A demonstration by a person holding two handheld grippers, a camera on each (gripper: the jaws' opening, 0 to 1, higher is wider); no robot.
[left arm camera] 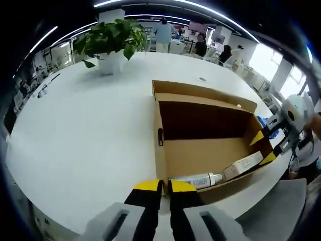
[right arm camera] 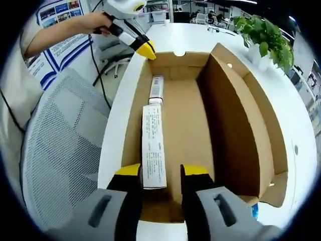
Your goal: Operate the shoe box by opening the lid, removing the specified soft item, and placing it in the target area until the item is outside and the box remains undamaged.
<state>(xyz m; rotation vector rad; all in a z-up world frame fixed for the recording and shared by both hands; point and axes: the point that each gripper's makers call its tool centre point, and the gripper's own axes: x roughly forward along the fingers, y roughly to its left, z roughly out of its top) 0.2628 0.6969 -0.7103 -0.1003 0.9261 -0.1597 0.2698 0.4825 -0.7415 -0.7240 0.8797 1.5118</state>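
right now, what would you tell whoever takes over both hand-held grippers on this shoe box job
Left hand-held gripper: shut, empty, at the near wall of the shoe box.
Right hand-held gripper: open, jaws either side of the end of the long white carton, not clamped.
Things: box on the white table, lid folded open and upright. Carton and a white tube lie end to end along one inner wall.
Done: lid opened, box looks intact.
Left: grip the item, lift it out, set it on the table.
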